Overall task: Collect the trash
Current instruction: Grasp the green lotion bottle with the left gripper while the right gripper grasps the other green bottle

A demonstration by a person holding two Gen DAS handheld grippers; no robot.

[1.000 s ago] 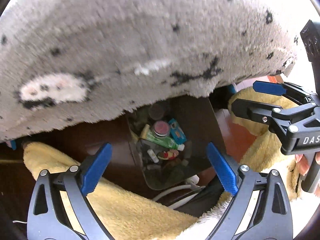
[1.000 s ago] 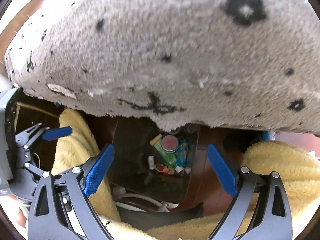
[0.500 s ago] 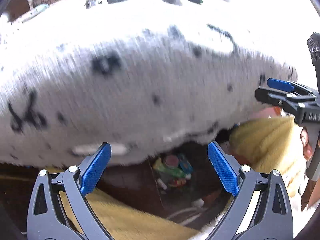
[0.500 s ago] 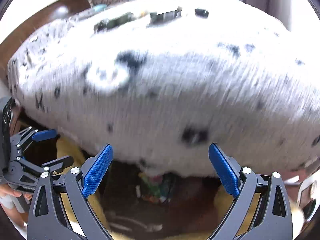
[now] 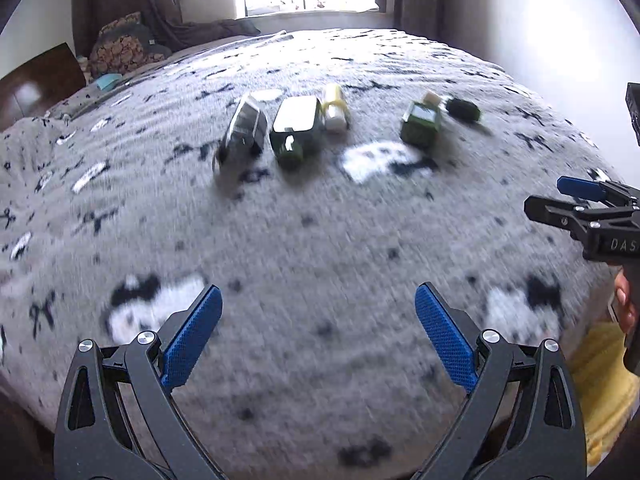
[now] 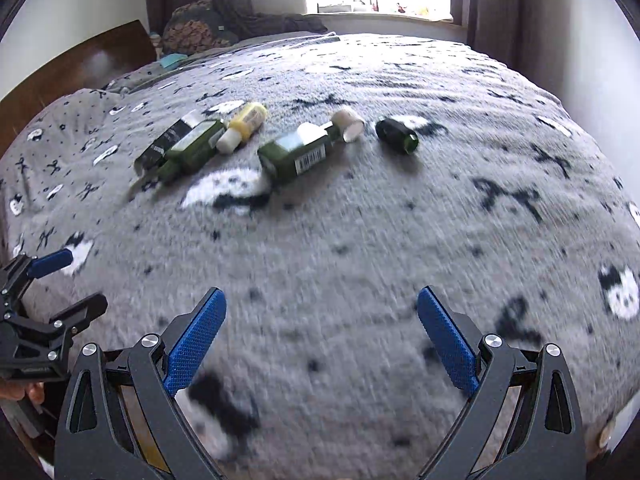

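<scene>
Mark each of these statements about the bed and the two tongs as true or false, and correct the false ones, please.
1. Both tongs are shut on trash. False: the left tongs and the right tongs are open and empty.
2. The trash lies on a grey fleece blanket with black and white figures. True.
3. The small yellow plastic bottle with a white cap stands upright. False: it lies on its side.
4. The dark green rectangular bottle with a barcode label lies left of the small dark green round cap in the right wrist view. True.
5. The right tongs touch the barcode bottle. False: they are well short of it.
</scene>
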